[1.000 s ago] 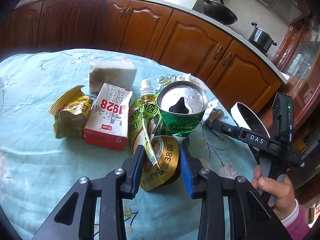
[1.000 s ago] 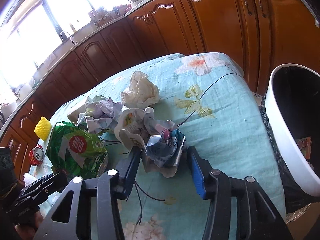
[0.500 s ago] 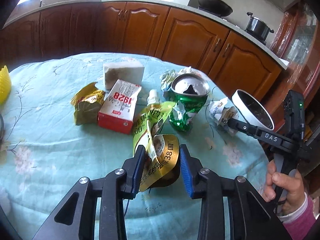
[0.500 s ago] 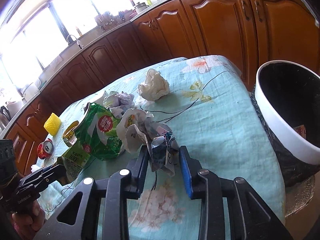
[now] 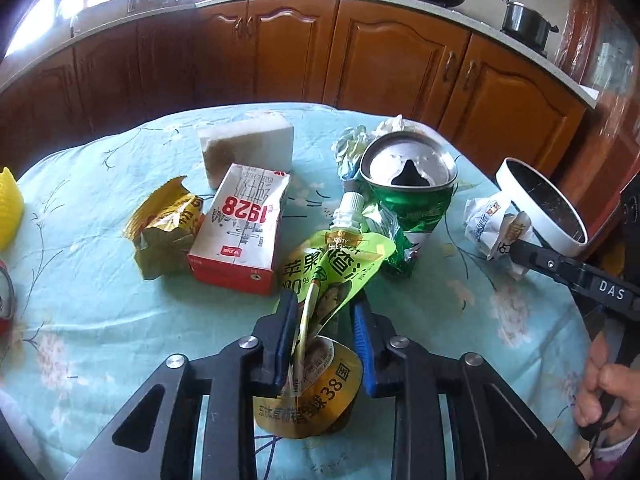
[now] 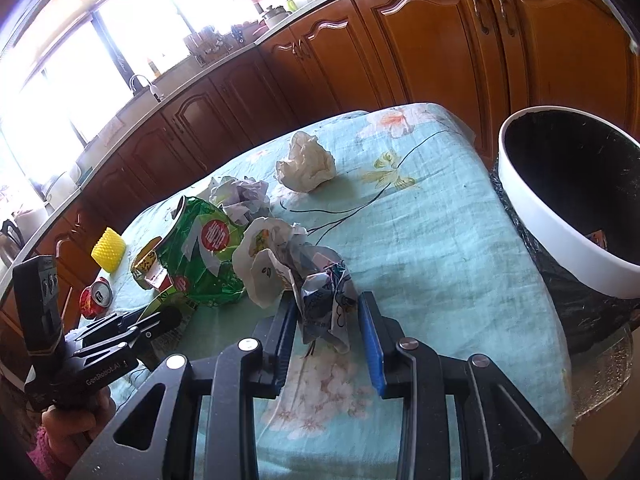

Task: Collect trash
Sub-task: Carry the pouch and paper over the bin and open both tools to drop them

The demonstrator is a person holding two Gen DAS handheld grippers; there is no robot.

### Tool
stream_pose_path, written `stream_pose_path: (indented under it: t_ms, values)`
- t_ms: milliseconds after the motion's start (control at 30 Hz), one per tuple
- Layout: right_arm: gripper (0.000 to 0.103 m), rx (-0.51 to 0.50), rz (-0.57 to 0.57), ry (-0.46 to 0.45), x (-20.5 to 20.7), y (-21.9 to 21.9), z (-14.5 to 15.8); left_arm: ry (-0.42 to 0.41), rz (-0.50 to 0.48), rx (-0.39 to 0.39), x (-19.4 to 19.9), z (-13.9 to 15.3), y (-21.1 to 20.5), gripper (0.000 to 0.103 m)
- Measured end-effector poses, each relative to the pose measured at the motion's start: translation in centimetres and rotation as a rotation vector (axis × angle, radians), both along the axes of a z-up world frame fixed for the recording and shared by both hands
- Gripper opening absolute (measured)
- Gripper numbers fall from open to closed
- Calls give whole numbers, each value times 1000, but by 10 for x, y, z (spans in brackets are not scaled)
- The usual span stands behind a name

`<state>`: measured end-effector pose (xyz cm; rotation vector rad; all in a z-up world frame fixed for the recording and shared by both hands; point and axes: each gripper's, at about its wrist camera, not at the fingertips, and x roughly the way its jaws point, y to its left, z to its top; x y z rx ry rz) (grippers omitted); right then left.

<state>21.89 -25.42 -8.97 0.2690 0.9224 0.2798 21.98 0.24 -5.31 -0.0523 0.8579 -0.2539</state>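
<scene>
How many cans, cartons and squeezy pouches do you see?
Cans: 2 (crushed green metal can, red metal can)
Cartons: 1 (red-and-white paper carton)
Pouches: 1 (green-and-yellow plastic pouch)
Total: 4

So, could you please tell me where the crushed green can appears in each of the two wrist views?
Left wrist view: the crushed green can stands upright right of centre, its silver top facing the camera, just behind the fruit pouch.
Right wrist view: the same can sits left of centre, beside the crumpled wrappers.
Shared landmark: the white-rimmed trash bin, off the table's right edge in both.
</scene>
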Motion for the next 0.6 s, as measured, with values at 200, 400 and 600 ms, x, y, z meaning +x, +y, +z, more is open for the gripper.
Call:
stream_pose_path:
  t_ms: [200,400,600]
  values:
    - [32,9,8,-30,-8,4,11,-42,23,-50,-35,14,23,24]
    - [32,29,10,-60,-18,3,24,-125,32,-118,-72,46,34,24]
    - [32,36,-2,-83,-28,-5,34,-168,-34,-162,-82,67,17,24]
